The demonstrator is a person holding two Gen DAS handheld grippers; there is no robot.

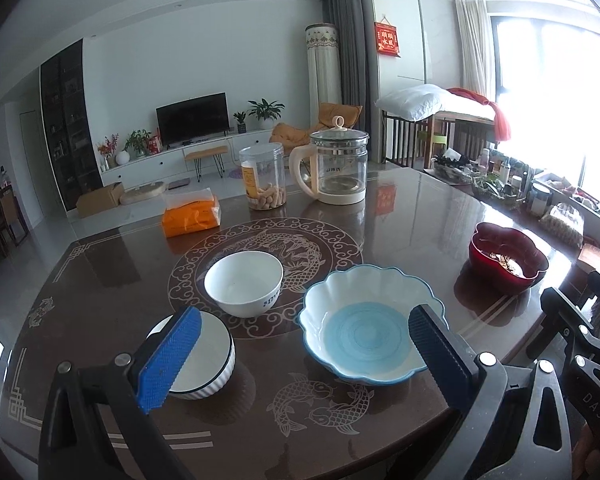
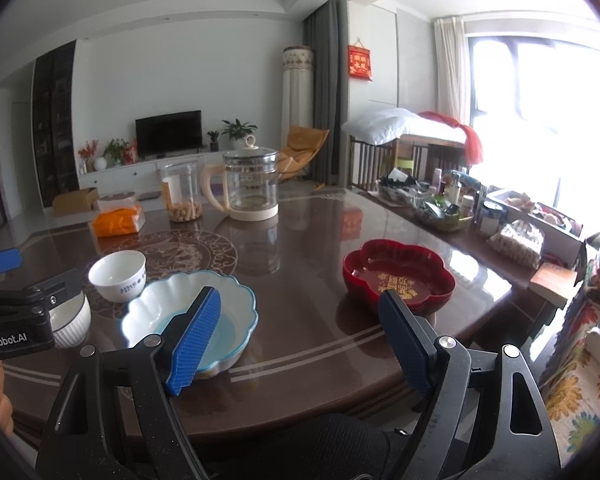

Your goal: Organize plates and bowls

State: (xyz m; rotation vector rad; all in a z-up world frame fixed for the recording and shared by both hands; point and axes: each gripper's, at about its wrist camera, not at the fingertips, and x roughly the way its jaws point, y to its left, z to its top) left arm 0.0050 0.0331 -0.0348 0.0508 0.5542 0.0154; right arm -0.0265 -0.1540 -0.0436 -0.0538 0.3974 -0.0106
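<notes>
A blue-and-white scalloped bowl (image 1: 370, 332) sits near the table's front edge, also in the right wrist view (image 2: 204, 300). A plain white bowl (image 1: 244, 282) stands behind it to the left (image 2: 118, 274). A white ribbed bowl (image 1: 208, 364) sits at the front left (image 2: 70, 320), partly hidden by my left finger. A red flower-shaped dish (image 1: 508, 256) lies to the right (image 2: 398, 276). My left gripper (image 1: 304, 316) is open and empty above the front edge, between the ribbed and scalloped bowls. My right gripper (image 2: 300, 300) is open and empty, between the scalloped bowl and red dish.
A glass kettle (image 1: 340, 168), a clear jar of snacks (image 1: 264, 178) and an orange tissue pack (image 1: 192, 216) stand at the far side of the dark round table (image 1: 400, 208). Bottles, baskets and boxes (image 2: 480, 216) crowd the right side.
</notes>
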